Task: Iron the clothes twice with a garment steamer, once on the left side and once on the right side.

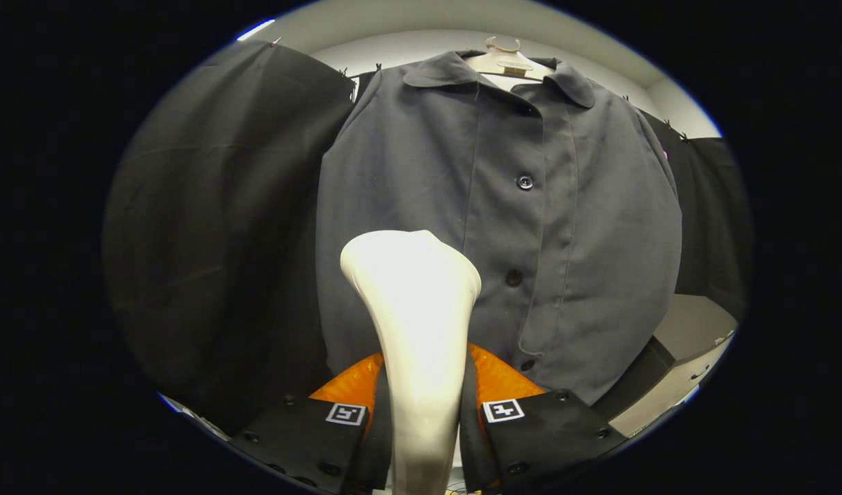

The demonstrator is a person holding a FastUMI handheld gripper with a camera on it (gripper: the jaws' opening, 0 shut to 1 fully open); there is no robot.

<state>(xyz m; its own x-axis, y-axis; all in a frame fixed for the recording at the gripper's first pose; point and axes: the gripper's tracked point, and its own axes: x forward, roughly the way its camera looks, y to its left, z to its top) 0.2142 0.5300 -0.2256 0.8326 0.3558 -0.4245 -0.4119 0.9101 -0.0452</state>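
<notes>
A dark grey buttoned shirt (572,227) hangs on a pale hanger (507,63) straight ahead, its front facing me. My gripper (421,385) is shut on the white garment steamer (414,309), whose handle runs up between the fingers. The steamer's flared head stands upright close before the shirt's lower left half, left of the button placket. I cannot tell whether the head touches the cloth.
Black cloth walls (214,227) hang left and right of the shirt. A pale cabinet or table (689,357) stands low at the right, beyond the shirt's hem. A white wall and ceiling (407,41) show above the hanger.
</notes>
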